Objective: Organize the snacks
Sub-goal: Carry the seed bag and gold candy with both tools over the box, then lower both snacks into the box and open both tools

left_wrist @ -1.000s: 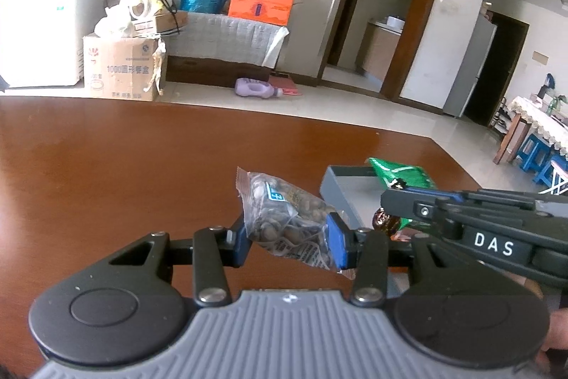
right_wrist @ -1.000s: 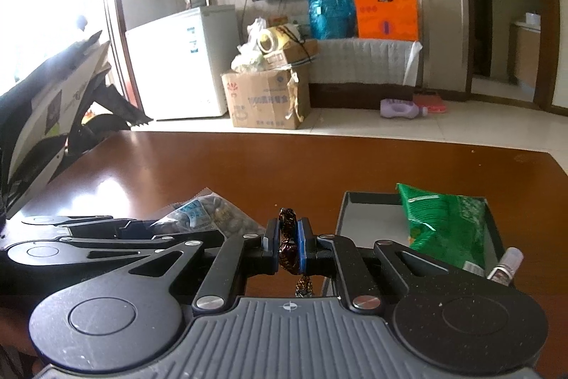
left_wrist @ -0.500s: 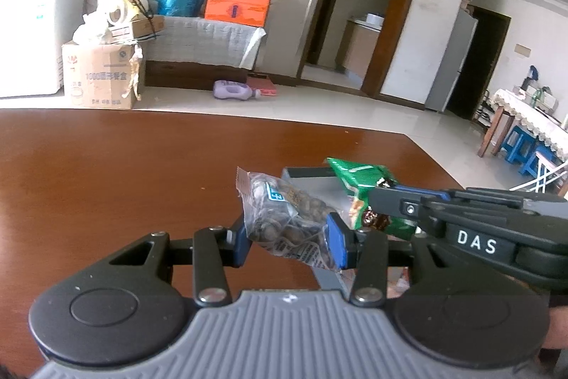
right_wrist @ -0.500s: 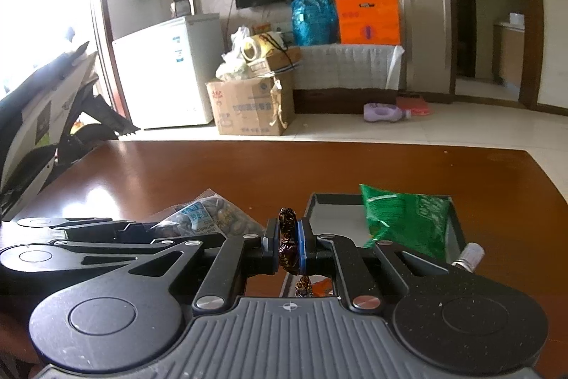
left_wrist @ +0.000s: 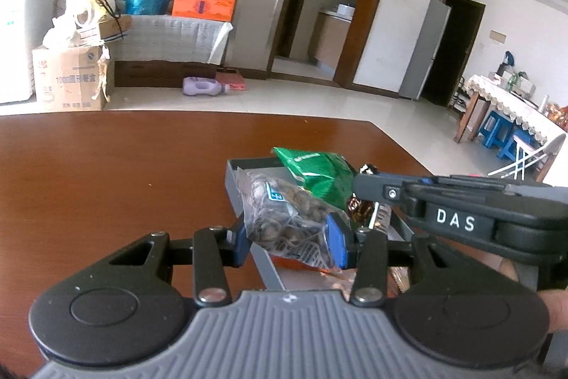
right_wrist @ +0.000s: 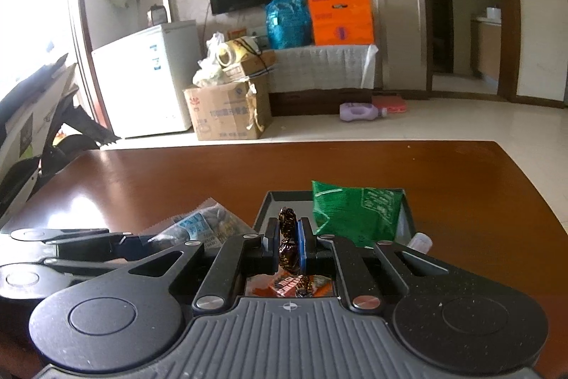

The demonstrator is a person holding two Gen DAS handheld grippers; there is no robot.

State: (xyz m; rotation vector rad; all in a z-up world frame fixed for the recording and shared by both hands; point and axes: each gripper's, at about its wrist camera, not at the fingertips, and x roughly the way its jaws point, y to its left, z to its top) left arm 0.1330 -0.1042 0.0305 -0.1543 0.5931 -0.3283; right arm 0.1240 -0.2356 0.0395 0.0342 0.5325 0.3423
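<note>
Left gripper (left_wrist: 289, 238) clamped on a clear bag of nuts (left_wrist: 284, 212), lifted over the near left edge of the grey tray (right_wrist: 264, 205). Right gripper (right_wrist: 288, 242) pinched shut on a dark wrapped candy (right_wrist: 287, 237), above the tray's near end. Green snack bag (right_wrist: 355, 212) inside the tray at 1 o'clock of the candy; orange packet (right_wrist: 284, 285) beneath, at 6 o'clock. All on the brown table (left_wrist: 106, 173).

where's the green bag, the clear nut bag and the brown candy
green bag (right_wrist: 358, 212), right wrist view, front face
clear nut bag (left_wrist: 287, 215), left wrist view, bulging middle
brown candy (right_wrist: 287, 229), right wrist view, twisted wrapper between the fingers
</note>
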